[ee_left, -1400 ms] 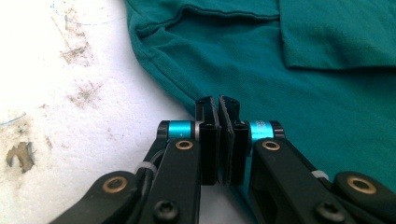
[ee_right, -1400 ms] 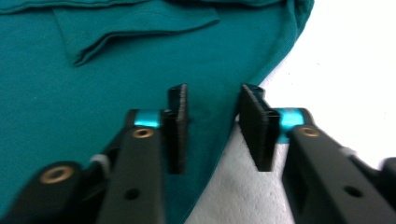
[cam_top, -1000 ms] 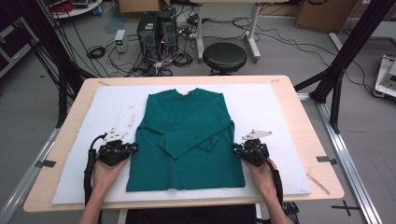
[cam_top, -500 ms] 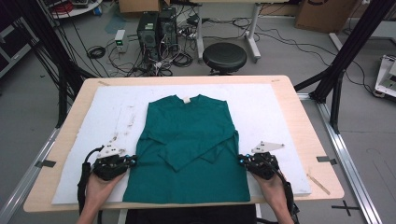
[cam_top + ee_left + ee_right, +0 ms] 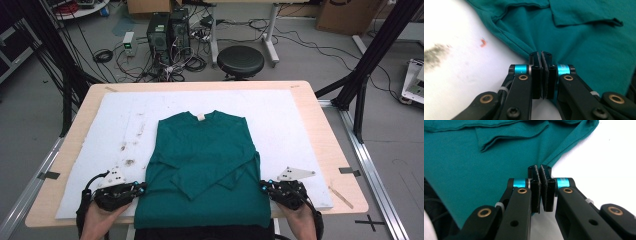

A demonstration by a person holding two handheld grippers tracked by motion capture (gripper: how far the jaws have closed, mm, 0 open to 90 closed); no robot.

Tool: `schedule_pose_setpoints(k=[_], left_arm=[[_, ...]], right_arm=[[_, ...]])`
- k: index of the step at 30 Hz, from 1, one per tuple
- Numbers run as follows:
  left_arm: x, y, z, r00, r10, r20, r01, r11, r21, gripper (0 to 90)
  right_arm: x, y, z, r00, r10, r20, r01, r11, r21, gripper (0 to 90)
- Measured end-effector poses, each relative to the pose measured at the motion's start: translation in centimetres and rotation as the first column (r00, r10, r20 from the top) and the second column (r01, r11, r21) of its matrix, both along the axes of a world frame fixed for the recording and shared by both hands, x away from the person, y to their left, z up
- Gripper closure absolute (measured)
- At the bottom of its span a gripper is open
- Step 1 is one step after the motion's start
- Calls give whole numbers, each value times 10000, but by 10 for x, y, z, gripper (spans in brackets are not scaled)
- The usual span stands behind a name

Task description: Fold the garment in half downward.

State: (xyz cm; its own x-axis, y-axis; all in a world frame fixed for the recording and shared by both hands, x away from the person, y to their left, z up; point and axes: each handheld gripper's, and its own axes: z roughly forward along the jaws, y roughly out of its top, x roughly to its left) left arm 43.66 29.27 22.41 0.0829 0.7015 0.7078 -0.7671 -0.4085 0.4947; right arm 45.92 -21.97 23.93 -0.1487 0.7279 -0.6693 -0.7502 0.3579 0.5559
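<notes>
A teal long-sleeved shirt [image 5: 202, 165] lies front up on the white mat, sleeves folded across its chest, a white tag at the collar. Its hem reaches over the mat's near edge. My left gripper [image 5: 142, 188] is at the shirt's left side seam near the bottom; in the left gripper view the jaws [image 5: 540, 53] are shut, with the teal fabric [image 5: 586, 45] gathered at their tips. My right gripper [image 5: 263, 186] is at the right side seam, and its jaws [image 5: 539, 168] are likewise shut on the shirt's edge [image 5: 474, 157].
The white mat [image 5: 310, 130] covers most of the wooden table [image 5: 335, 165], with dark stains [image 5: 131, 162] on its left part. Behind the table are a black stool [image 5: 240, 60], computer cases [image 5: 167, 30] and cables. Black frame posts [image 5: 370, 55] stand at both sides.
Both hands have come down and back toward the near edge, pulling the shirt with them; its hem now lies over the mat's front edge. Both grippers have stayed shut.
</notes>
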Motion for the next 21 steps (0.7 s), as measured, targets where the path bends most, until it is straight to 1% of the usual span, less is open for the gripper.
schedule_pose_setpoints(k=[4, 5, 6, 9, 14, 15, 16, 17, 18, 19, 20, 21], left_arm=[[-1, 3, -7, 9996, -222, -158, 222, 9997, 56, 873], [-1, 4, -9, 9994, -308, -184, 309, 9995, 65, 872], [-1, 5, -10, 9991, -353, -222, 355, 9993, 92, 872], [0, 6, -12, 9985, -354, -406, 361, 9992, 155, 872], [0, 6, -14, 9982, -350, -480, 363, 9990, 262, 872], [0, 6, -14, 9984, -336, -461, 349, 9990, 288, 872], [0, 6, -14, 9987, -318, -408, 330, 9990, 290, 871], [-1, 7, -13, 9987, -316, -393, 328, 9990, 318, 859], [-1, 7, -13, 9987, -376, -356, 385, 9989, 253, 859], [-1, 7, -12, 9986, -424, -311, 430, 9989, 188, 734], [-2, 8, -11, 9985, -464, -278, 468, 9988, 135, 734], [-3, 9, -9, 9982, -539, -271, 541, 9985, 89, 665]], right_arm=[[-1, -1, -6, 10000, 41, -30, -41, 10000, -76, 880], [-1, -2, -10, 10000, 32, -42, -33, 9999, -110, 880], [-1, -2, -10, 10000, 32, -42, -33, 9999, -110, 880], [0, -2, -15, 9999, 96, -114, -98, 9998, -147, 880], [1, -4, -22, 9995, 236, -186, -238, 9997, -76, 878], [2, -5, -22, 9996, 248, -121, -249, 9997, -82, 873], [2, -5, -23, 9995, 287, -141, -288, 9996, -76, 855], [2, -7, -22, 9994, 332, -121, -333, 9994, -41, 770], [2, -7, -22, 9994, 332, -121, -333, 9994, -41, 770], [1, -10, -20, 9987, 498, -101, -496, 9987, 136, 580], [1, -10, -20, 9987, 498, -101, -496, 9987, 136, 580], [0, -11, -18, 9985, 546, -84, -543, 9981, 301, 523]])
